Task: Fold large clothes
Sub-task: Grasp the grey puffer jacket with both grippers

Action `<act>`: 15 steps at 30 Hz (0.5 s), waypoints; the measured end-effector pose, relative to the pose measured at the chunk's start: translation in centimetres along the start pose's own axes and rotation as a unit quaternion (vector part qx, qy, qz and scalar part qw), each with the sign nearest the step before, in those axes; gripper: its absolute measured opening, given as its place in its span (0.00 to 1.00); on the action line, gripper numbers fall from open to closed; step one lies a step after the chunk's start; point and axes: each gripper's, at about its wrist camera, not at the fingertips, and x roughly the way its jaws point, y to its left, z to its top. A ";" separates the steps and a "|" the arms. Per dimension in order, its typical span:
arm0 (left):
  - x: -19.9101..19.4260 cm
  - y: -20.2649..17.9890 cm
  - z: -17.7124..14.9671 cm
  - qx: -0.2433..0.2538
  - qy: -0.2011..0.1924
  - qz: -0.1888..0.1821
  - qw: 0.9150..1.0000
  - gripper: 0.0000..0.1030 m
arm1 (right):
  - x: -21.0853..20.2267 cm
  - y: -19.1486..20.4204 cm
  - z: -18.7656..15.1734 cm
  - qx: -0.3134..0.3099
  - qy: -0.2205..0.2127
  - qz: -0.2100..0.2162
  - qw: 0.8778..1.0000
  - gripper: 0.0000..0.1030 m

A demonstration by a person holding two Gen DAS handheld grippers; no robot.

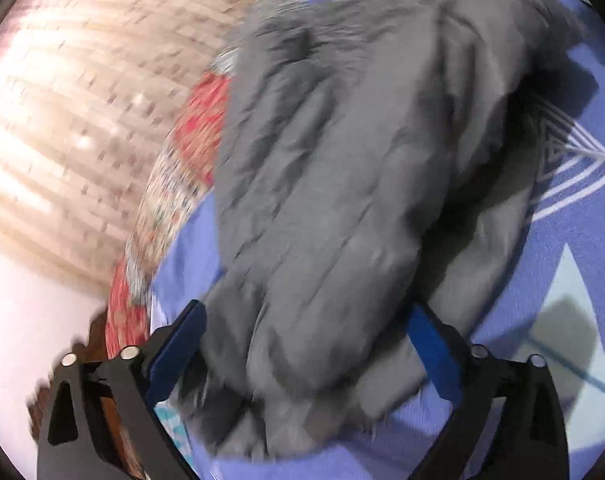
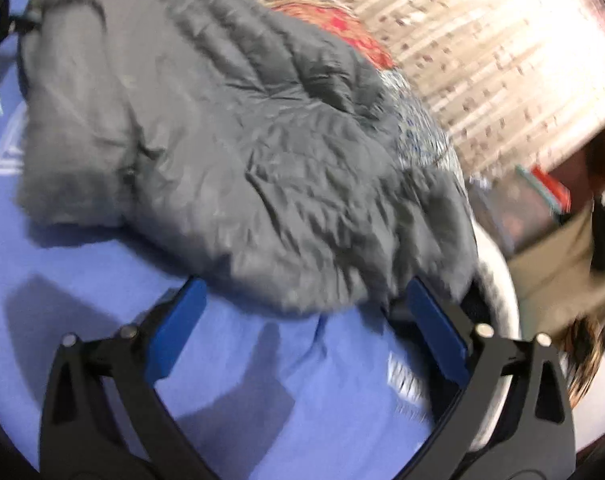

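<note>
Jacket [image 1: 342,184], grey and quilted, lies bunched on a blue bedsheet [image 1: 574,280], filling the centre of both views. Left gripper [image 1: 306,344]: fingers spread wide, with a fold of the jacket between them. Right gripper [image 2: 302,316]: fingers spread wide at the jacket's lower edge, not closed on it. Patterned quilt [image 1: 198,128] shows beyond, curtain [image 2: 482,60] behind. Both views blurred.

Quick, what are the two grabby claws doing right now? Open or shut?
Left gripper: open, its fingers wide on either side of the grey jacket, not clamped.
Right gripper: open, holding nothing, at the jacket's edge over the blue sheet.
</note>
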 end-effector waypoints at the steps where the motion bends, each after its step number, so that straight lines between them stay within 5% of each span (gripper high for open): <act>1: 0.6 0.3 0.7 -0.003 0.001 -0.013 1.000 0.99 | 0.7 0.0 0.7 -0.011 -0.002 0.000 1.000 0.86; 8: 1.9 4.5 3.5 -0.138 0.014 -0.082 0.987 0.66 | 1.9 -1.2 3.3 -0.073 -0.025 -0.005 0.997 0.84; 11: 2.7 5.5 4.0 -0.200 0.043 -0.100 0.974 0.56 | 3.8 -1.8 3.9 -0.030 0.008 0.040 0.999 0.68; 12: 2.6 5.6 4.1 -0.218 0.049 -0.106 0.969 0.51 | 4.4 -1.7 4.0 -0.010 0.020 0.058 0.998 0.61; 15: 1.4 6.5 3.8 -0.251 0.044 -0.113 0.960 0.35 | 5.4 -1.4 4.1 0.020 0.057 0.092 0.994 0.07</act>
